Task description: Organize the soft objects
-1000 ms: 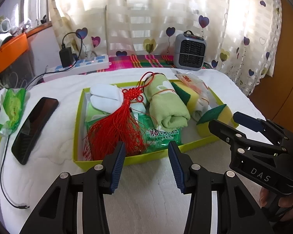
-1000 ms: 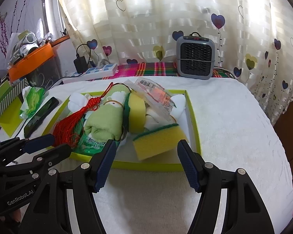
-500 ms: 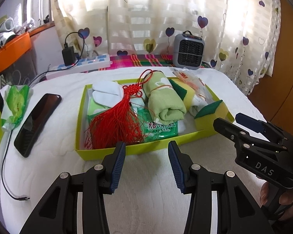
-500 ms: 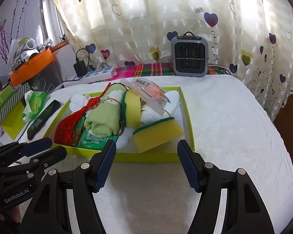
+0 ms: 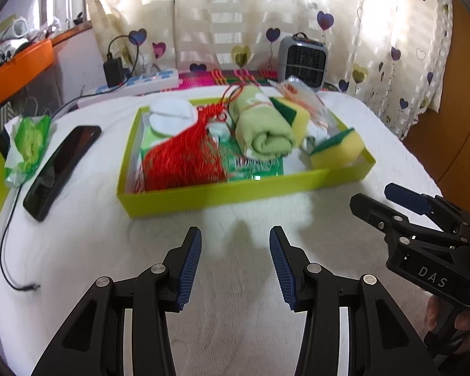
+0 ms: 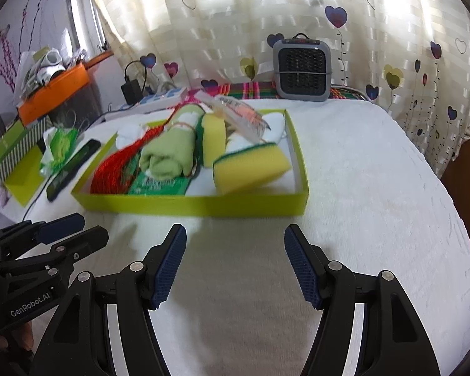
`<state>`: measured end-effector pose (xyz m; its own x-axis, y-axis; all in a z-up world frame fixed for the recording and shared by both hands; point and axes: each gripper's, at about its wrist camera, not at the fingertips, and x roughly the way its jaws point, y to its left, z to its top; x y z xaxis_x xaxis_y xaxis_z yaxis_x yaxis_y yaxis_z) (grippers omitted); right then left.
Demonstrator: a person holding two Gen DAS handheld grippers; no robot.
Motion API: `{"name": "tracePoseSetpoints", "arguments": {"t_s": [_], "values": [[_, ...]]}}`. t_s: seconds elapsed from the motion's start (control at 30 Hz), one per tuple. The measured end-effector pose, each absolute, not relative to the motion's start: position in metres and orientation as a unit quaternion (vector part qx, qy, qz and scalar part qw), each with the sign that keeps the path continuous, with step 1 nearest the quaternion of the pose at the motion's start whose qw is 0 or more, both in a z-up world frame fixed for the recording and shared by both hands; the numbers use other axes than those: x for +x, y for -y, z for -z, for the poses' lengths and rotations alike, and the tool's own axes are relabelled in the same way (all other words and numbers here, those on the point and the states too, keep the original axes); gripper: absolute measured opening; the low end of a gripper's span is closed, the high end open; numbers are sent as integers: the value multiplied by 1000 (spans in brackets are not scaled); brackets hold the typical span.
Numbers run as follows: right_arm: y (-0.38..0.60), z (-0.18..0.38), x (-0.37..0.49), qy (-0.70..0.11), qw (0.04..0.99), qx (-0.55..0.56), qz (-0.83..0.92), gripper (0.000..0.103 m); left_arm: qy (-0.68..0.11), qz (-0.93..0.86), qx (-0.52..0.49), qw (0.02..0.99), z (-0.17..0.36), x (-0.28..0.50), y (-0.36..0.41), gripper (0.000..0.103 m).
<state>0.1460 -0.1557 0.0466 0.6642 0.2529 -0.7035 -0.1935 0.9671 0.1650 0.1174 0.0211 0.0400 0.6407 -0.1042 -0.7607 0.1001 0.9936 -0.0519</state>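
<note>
Box: a flat yellow-green box (image 5: 235, 188) sits in the middle of the white cover (image 6: 376, 188), and the soft things lie in it.
Green towel: a rolled light green towel (image 5: 263, 128) lies in the middle of the box, with a thin band around it.
Red tassel: a red tassel (image 5: 185, 156) spreads out on the left side of the box, just beside the towel.
Sponges: one yellow sponge with a green top (image 6: 250, 166) lies tilted at the right front corner. A second yellow sponge (image 6: 214, 139) stands on its edge, touching the towel.
White socks: white socks (image 5: 172, 116) lie at the back left of the box.
Green packet: a flat green packet (image 6: 159, 185) lies under the towel and tassel.
Clear wrapper: a clear plastic wrapper (image 6: 238, 116) rests on top at the back.
Left gripper: the left gripper (image 5: 235, 244) is over the white cover in front of the box. Its jaws are apart and nothing is between them.
Right gripper: the right gripper (image 6: 235, 244) is also in front of the box, jaws wide apart, holding nothing.
Phone: a black phone (image 5: 62, 169) lies left of the box, apart from it.
Tissue pack: a green and white tissue pack (image 5: 28, 144) lies just beside the phone.
Heater: a small grey heater (image 6: 302, 70) stands behind the box by the curtain (image 6: 235, 15).
Power strip: a white power strip (image 5: 141, 80) lies at the back left.
</note>
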Motion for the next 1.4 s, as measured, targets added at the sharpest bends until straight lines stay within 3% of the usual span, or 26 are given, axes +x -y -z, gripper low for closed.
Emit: {"name": "tracePoseSetpoints", "arguments": {"t_s": [0.6, 1.23, 1.4], "values": [[158, -23, 125, -434, 893, -1, -117, 66, -451, 33, -7, 892, -12, 90, -19, 44], [160, -18, 110, -445, 890, -27, -96, 66, -434, -9, 0, 901, -8, 74, -8, 49], [163, -16, 110, -449, 889, -23, -85, 74, -430, -9, -5, 903, -7, 73, -8, 49]]}}
